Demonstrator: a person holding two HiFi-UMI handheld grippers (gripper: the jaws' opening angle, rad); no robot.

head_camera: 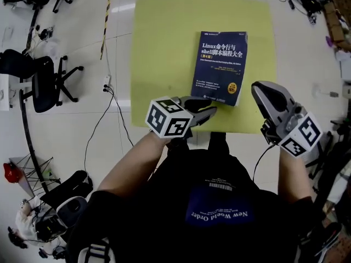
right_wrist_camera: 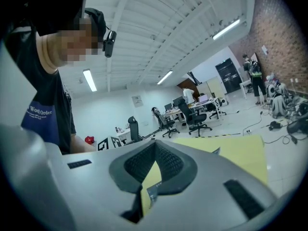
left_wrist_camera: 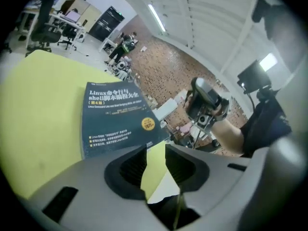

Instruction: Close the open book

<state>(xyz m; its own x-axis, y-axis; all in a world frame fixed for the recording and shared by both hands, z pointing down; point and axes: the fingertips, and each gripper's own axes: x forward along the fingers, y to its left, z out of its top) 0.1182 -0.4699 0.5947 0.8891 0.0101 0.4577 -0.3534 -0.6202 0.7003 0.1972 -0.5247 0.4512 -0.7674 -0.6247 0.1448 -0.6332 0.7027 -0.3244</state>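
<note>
Now, book (head_camera: pixel 219 67): closed, lying flat with its dark blue cover up and white title print on it.
Book's place: on the table (head_camera: pixel 159 48), just to 3 o'clock of its middle, slightly skewed so that its far end leans toward 1 o'clock.
Table: yellow top, standing on a pale floor (head_camera: pixel 82 26).
Left gripper (head_camera: pixel 211 108): at the book's 6 o'clock edge, close to the table's near edge, tips pointing toward 3 o'clock. Whether it touches the book cannot be told.
Left jaws: a narrow slit apart, pads roughly parallel. Only yellow table top and pale floor show in the gap, so nothing is held.
Left gripper view: the book (left_wrist_camera: pixel 118 119) lies at 11 o'clock of the jaws, close beyond their tips.
Right gripper (head_camera: pixel 262 92): at the book's 4 o'clock, clear of it, over the table's 5 o'clock corner, tips pointing toward 11 o'clock.
Right jaws: tips meet in the right gripper view, and a thin wedge of yellow table (right_wrist_camera: pixel 231 153) shows behind them. Nothing is gripped.
Chair (head_camera: pixel 46 81): black, on the floor at 9 o'clock of the table, well apart from it.
Cable (head_camera: pixel 104 119): dark, trailing over the floor at the table's 8 o'clock.
</note>
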